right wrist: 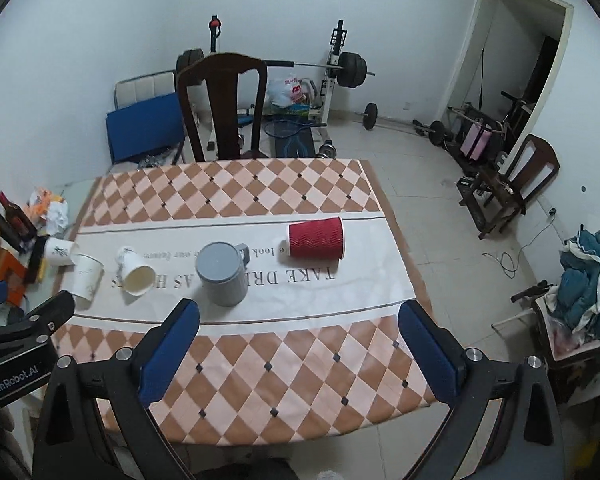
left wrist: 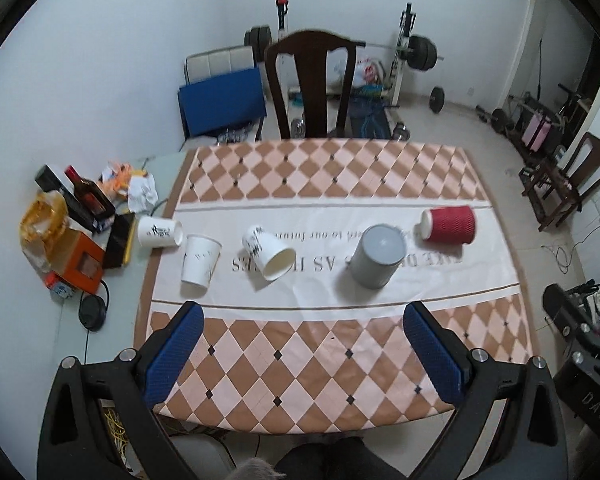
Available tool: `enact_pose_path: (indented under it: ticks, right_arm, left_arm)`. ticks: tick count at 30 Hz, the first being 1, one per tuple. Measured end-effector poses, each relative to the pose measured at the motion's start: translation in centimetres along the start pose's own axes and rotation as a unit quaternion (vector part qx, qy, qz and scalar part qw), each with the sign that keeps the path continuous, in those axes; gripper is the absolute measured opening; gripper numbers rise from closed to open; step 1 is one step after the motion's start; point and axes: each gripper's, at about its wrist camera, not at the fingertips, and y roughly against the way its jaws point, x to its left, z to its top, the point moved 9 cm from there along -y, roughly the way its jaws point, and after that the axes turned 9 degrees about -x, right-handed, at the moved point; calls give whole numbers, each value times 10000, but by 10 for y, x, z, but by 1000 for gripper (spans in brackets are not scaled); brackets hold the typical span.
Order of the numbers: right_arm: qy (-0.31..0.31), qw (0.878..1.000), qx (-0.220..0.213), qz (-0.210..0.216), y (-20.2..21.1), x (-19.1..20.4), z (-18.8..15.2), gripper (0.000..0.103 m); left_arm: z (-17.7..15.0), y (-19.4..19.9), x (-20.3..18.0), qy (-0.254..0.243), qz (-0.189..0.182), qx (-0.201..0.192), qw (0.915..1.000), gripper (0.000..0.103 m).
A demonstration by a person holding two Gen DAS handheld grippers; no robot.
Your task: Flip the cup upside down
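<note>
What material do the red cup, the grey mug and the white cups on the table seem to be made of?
Red cup: likely paper, since it has a matte, zigzag-ribbed sleeve and a white base. Grey mug: possibly ceramic or plastic, with a smooth matte wall and a moulded handle; the look leaves it open. White cups, such as the tipped one: thin paper with printed marks and a rolled rim.

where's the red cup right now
The red cup lies on its side on the cloth's white band, at the right end of the row, just right of the grey mug.
</note>
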Motion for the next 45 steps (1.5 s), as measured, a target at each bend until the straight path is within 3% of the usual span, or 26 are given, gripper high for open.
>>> enact_pose_path:
  ticks: [9, 20, 32, 45]
  right_arm:
    - [-93, 9996, -247, -18, 69, -19, 22, 101]
    - [-91, 9994, -323, 74, 102, -26, 29, 103]
    - [34, 9998, 20, 206, 90, -26, 27, 103]
    - [96, 9996, 98, 233, 77, -26, 31, 103]
  left_arm:
    - [10, 52, -5, 100, -21, -172, 9998, 102]
    - [14, 76, -4, 169, 108, -260, 9995, 102]
    - [9, 78, -12, 31, 40, 85, 10000, 102]
    - [7, 75, -18, 38, 90, 117, 9999, 102]
